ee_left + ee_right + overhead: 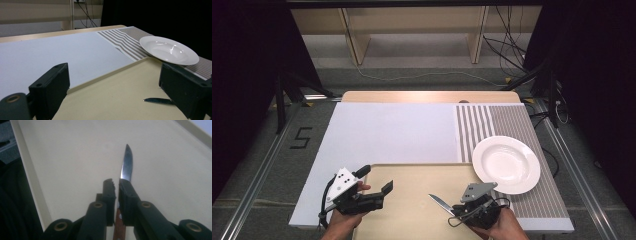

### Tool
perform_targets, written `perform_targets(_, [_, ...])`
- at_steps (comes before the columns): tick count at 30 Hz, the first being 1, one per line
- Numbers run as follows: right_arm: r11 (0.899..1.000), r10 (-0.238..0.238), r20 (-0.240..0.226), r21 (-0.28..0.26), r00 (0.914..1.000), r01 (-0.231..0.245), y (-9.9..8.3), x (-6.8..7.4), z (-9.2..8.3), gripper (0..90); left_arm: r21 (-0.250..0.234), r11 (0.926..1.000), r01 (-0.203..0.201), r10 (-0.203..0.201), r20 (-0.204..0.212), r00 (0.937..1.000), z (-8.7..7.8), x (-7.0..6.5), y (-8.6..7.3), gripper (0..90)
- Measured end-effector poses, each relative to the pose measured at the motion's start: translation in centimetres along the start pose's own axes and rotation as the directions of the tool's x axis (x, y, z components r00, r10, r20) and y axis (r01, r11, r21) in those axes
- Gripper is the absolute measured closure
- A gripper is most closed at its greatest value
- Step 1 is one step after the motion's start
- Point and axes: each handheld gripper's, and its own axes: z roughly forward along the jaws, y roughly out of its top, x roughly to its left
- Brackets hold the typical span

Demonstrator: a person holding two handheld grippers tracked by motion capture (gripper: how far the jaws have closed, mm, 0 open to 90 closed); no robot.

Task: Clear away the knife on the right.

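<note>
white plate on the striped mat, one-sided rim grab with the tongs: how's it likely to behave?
The plate looks glossy and glazed, so probably slippery for the left tongs. It looks ceramic, so likely stiff, fairly heavy and breakable. Its wide sloped rim partly overhangs the tan board, so a one-sided grab may tip it.

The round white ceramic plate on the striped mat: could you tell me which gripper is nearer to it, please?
Right. The right gripper, shut on a wooden-handled knife, sits just below the round white ceramic plate. The left gripper, open, is across the beige board.

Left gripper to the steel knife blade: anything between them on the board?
Nothing: bare beige cutting board separates the left gripper from the knife in the high view.
</note>
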Motion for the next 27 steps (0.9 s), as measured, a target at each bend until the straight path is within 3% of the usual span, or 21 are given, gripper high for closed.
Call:
perform_targets(10, [0.991,-0.082,-0.014,0.106,0.9965,0.083,-0.1,0.8,2.0,90.0,0.002,1.0000,-0.001,0.001,-0.001,1.0000,0.0,0.0,0.0,9.5])
perform_targets(18, [0.984,-0.098,-0.007,0.152,0.9952,0.097,-0.3,1.1,2.8,90.0,0.003,1.0000,-0.002,0.002,-0.002,1.0000,0.0,0.0,0.0,9.6])
perform_targets(27, [0.981,-0.084,0.018,0.178,0.9963,0.079,-0.5,0.7,2.8,90.0,-0.001,1.0000,-0.001,0.001,-0.002,1.0000,0.0,0.0,0.0,9.6])
